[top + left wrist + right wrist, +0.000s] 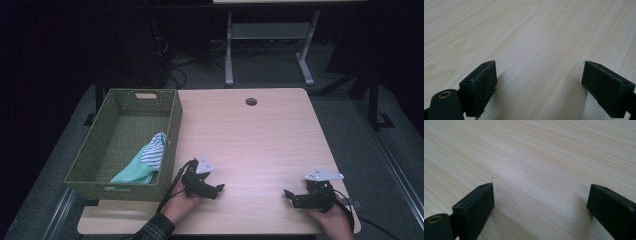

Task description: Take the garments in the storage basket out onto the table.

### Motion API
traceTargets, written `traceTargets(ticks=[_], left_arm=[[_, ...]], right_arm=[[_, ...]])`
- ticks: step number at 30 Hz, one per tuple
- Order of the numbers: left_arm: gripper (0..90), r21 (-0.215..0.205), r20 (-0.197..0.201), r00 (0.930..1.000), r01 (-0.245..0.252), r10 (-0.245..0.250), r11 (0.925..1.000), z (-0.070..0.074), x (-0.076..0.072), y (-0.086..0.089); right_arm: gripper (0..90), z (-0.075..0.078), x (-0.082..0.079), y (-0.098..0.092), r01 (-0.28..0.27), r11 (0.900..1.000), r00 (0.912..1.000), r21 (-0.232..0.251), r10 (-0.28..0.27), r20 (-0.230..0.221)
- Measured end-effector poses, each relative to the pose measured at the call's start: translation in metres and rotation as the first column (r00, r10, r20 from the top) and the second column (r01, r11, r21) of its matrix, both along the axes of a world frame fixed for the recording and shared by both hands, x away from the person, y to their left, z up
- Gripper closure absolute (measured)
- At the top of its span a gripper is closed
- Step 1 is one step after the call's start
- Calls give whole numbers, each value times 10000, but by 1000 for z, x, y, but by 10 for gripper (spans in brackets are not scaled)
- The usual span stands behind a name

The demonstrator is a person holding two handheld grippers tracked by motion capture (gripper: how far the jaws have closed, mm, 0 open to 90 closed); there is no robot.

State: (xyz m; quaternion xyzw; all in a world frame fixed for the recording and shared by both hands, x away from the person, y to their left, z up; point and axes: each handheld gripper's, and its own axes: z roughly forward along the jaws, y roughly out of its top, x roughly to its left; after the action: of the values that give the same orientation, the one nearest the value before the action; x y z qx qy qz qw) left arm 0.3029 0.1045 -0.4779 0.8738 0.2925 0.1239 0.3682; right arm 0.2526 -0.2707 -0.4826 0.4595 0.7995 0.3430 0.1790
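Left gripper: I had my left gripper [218, 188] resting low near the desk's front edge, just right of the basket's front right corner; its jaws stood wide apart with bare wood between them in the left gripper view [537, 82].
Right gripper: my right gripper [290, 195] sat near the front right corner of the desk [250, 145], released too, nothing between its jaws in the right gripper view [540, 205].
Cloth, place: the cloth [145, 162] lay inside the green woven basket [172, 122], bunched against its right wall toward the front right corner, with one end riding up at the rim.
Risk, cloth: I judged that raised end could slip over the rim, or catch on a jaw if I swung the left gripper past that wall.
Risk, basket: the basket overhung the desk's left edge, so a nudge from my left hand might have tipped or slid it off.
Cloth, look: soft and crumpled, mint green with a white and dark striped part at the upper end.
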Motion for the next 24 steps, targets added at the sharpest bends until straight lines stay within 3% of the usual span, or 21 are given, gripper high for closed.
traceTargets(ticks=[3, 12, 17, 24], left_arm=[[120, -1, 0, 10000, 16, -16, 10000, 0, -1, 1], [119, 238, -160, 9955, 941, -938, 9953, 2, 8, 4], [131, 421, -312, 9941, 1049, -1036, 9936, 5, 8, 4], [130, 284, -420, 9933, 1090, -1077, 9936, 6, 7, 3]], right_arm=[[63, 0, 1, 0, -33, 10000, 10000, 13, 33, -18], [60, 0, 2, 1, -96, 10000, 10000, 11, 96, -26], [61, 0, 2, 1, -96, 10000, 9999, 13, 96, -28], [60, 0, 2, 1, -95, 10000, 9999, 9, 95, -33]])
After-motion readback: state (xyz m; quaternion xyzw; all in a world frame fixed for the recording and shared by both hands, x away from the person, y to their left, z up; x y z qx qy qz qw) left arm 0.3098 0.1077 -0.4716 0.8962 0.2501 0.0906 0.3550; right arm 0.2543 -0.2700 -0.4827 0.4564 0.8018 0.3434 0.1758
